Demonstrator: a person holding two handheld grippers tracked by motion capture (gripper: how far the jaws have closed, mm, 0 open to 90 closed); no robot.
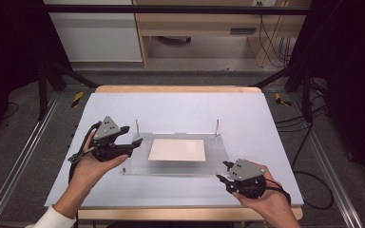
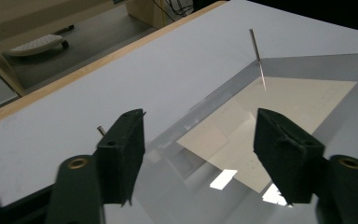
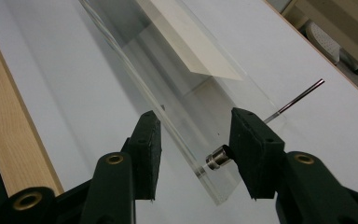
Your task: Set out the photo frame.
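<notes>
White table (image 1: 180, 107) bears a clear plate (image 1: 218, 164); both claws gape beside it.

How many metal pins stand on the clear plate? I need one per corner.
4: two tall thin pins at the far left and far right corners, two short studs at the near left and near right corners.

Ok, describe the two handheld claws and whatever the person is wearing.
Both the left claw and right claw are black, each topped with a grey three-cornered plate and trailing a black cable. Their jaws are flat black blocks on arms with brass-coloured rivets. A white sleeve covers the left forearm.
</notes>
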